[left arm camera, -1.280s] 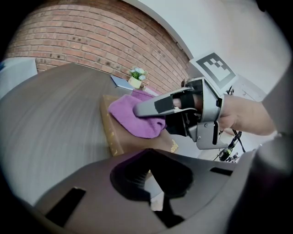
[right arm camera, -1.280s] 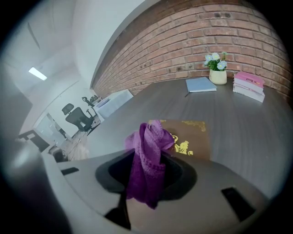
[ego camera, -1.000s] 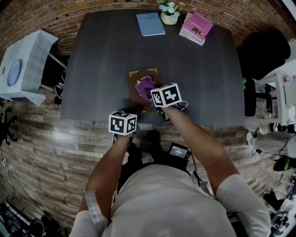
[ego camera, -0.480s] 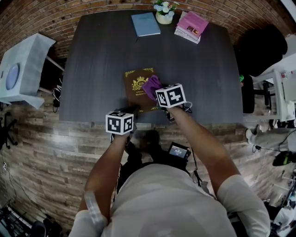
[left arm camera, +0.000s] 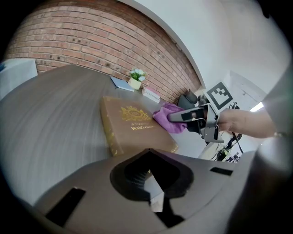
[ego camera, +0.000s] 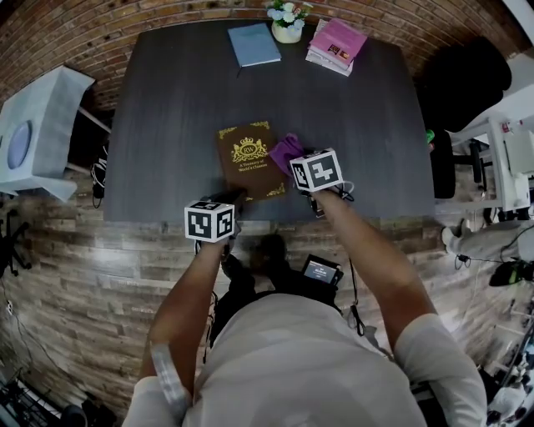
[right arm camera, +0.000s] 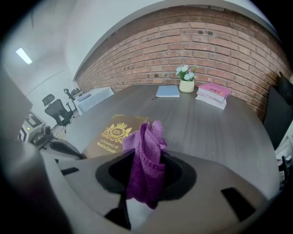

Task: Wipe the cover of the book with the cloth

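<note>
A brown book (ego camera: 247, 158) with a gold crest lies near the front edge of the dark table (ego camera: 167, 125). My right gripper (ego camera: 298, 160) is shut on a bunched purple cloth (ego camera: 286, 149) at the book's right edge. In the right gripper view the cloth (right arm camera: 147, 151) hangs between the jaws, with the book (right arm camera: 112, 135) beyond and to the left. My left gripper (ego camera: 232, 200) is shut and empty at the book's near-left corner. From the left gripper view the book (left arm camera: 130, 123), the cloth (left arm camera: 168, 119) and the right gripper (left arm camera: 177, 117) all show.
At the table's far edge lie a blue book (ego camera: 254, 43), a small flower pot (ego camera: 287, 22) and a stack of pink books (ego camera: 336, 46). A white covered stand (ego camera: 37, 125) is at the left, a black chair (ego camera: 463, 83) at the right.
The right gripper has dragged the cloth rightward from the middle of the cover to its right edge, so the gold crest now shows. The left gripper has stayed at the book's corner.
</note>
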`<act>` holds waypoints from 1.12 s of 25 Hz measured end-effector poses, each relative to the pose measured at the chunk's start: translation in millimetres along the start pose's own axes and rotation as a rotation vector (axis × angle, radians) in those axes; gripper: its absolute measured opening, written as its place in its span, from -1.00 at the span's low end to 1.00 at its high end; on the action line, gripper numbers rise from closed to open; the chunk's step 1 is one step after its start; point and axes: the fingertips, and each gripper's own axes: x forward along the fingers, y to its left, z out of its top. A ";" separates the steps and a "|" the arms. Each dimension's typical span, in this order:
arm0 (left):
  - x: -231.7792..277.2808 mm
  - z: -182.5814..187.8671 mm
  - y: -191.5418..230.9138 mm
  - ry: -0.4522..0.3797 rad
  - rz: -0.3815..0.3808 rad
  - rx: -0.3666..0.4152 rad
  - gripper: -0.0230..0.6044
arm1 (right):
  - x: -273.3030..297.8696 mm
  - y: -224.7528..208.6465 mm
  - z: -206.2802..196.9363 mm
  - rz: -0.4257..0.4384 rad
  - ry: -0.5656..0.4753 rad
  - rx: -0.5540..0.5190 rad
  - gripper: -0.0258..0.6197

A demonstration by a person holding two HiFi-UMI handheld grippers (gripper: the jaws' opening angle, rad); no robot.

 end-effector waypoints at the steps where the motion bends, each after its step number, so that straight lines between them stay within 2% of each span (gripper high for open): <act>1: -1.3 0.4 0.6 -0.006 0.000 -0.004 -0.91 | -2.7 -3.9 -0.4 -0.010 -0.001 0.004 -0.50; 6: -15.4 7.7 4.1 -0.069 -0.001 -0.021 -0.91 | -15.6 -13.1 6.4 -0.038 -0.028 0.006 -0.51; 10: -29.1 7.0 9.0 -0.096 0.001 -0.032 -0.91 | -21.2 -0.8 14.1 -0.020 -0.056 -0.002 -0.51; 18: -52.5 -1.9 12.8 -0.135 -0.010 -0.077 -0.91 | -22.3 57.2 21.6 0.078 -0.089 -0.022 -0.51; 28: -76.3 -18.7 11.0 -0.154 -0.031 -0.105 -0.91 | -7.1 143.6 7.3 0.217 -0.064 -0.043 -0.51</act>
